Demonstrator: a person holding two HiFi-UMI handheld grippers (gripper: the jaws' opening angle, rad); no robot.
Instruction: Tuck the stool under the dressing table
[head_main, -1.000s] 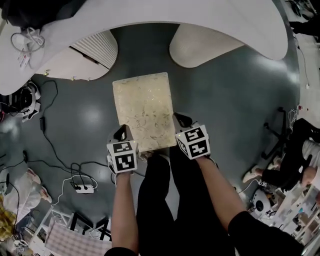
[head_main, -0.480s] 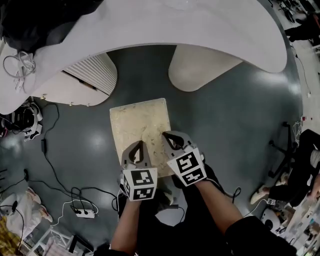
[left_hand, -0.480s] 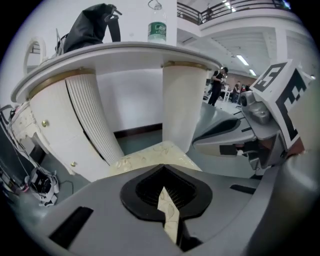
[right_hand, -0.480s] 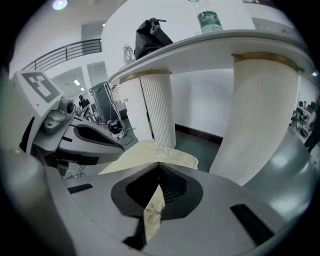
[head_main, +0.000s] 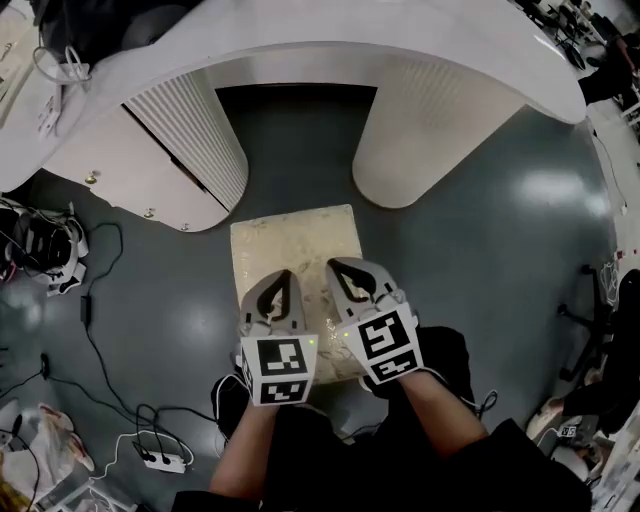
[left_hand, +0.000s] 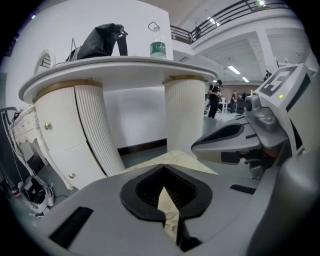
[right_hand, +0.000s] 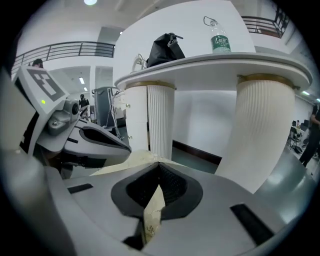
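The stool, with a cream square patterned top, stands on the grey floor just in front of the gap between the dressing table's two fluted pedestals. The white dressing table curves across the top of the head view. My left gripper and right gripper lie side by side over the stool's near half, both shut, tips pointing at the table. In the left gripper view the stool top shows past the shut left gripper. In the right gripper view the right gripper is likewise shut over the stool.
A black bag and a water bottle stand on the table top. Cables and a power strip lie on the floor at the left. A black chair base is at the right. My legs stand right behind the stool.
Both grippers moved from the stool's near corners onto its top and came closer together. The stool now stands nearer the gap between the pedestals.
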